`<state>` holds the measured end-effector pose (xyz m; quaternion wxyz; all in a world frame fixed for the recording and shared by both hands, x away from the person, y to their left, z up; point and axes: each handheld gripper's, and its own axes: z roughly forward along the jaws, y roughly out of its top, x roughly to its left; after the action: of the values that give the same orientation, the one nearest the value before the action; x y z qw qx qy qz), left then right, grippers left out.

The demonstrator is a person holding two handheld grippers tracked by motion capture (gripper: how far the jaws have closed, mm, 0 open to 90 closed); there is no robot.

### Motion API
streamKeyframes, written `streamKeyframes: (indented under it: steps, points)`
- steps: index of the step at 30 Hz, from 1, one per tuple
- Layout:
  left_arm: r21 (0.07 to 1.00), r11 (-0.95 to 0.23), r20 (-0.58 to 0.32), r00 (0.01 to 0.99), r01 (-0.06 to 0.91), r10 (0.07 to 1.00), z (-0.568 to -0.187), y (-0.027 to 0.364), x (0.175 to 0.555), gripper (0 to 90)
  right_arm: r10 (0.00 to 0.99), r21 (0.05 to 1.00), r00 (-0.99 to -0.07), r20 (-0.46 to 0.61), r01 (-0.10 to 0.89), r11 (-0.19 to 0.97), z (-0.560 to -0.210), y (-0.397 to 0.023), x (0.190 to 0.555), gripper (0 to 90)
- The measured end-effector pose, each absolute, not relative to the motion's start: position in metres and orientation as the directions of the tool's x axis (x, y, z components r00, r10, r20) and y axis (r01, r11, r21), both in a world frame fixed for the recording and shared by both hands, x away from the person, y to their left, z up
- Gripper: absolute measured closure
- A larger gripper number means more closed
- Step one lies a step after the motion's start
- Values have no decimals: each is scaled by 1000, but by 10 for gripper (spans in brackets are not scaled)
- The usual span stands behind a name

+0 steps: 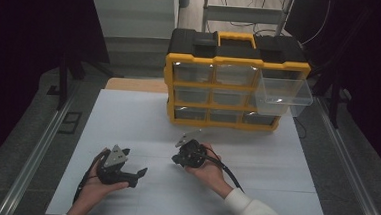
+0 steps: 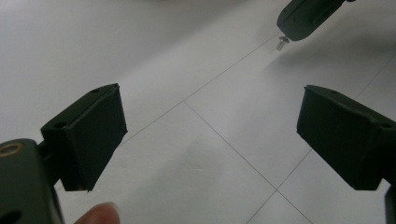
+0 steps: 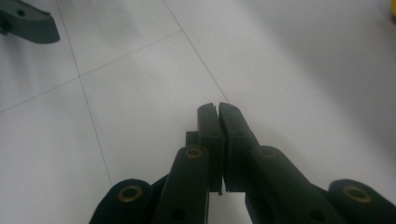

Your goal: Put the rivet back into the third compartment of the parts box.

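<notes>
Yellow-framed organiser stood beyond both your hands, its clear drawer pulled out top right. Your right gripper was nearer, jaws pressed together on a small screw; your left gripper gaped wide, empty.

Left gripper: both black jaws stand wide apart, one rising at lower left, the other at right, with nothing between them. Beneath lies a white surface crossed by thin seam lines meeting in a cross between the jaws. A fingertip shows at the bottom edge, beside the left jaw. At the top right corner, the right gripper hangs above the surface, with a small silvery screw (details blurred) at its lower tip.
</notes>
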<state>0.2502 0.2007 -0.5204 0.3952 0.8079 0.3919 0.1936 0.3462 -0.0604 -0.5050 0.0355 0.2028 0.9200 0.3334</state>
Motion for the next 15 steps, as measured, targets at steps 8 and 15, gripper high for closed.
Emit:
streamKeyframes:
  steps: [8, 15]
  points:
    - [793, -374, -1, 615, 481, 788, -520, 201, 250, 87, 390, 679, -917, 83, 338, 651, -487, -67, 347, 887]
    - [794, -374, -1, 616, 480, 788, -521, 200, 250, 87, 377, 729, -921, 102, 327, 601, -470, -74, 348, 888]
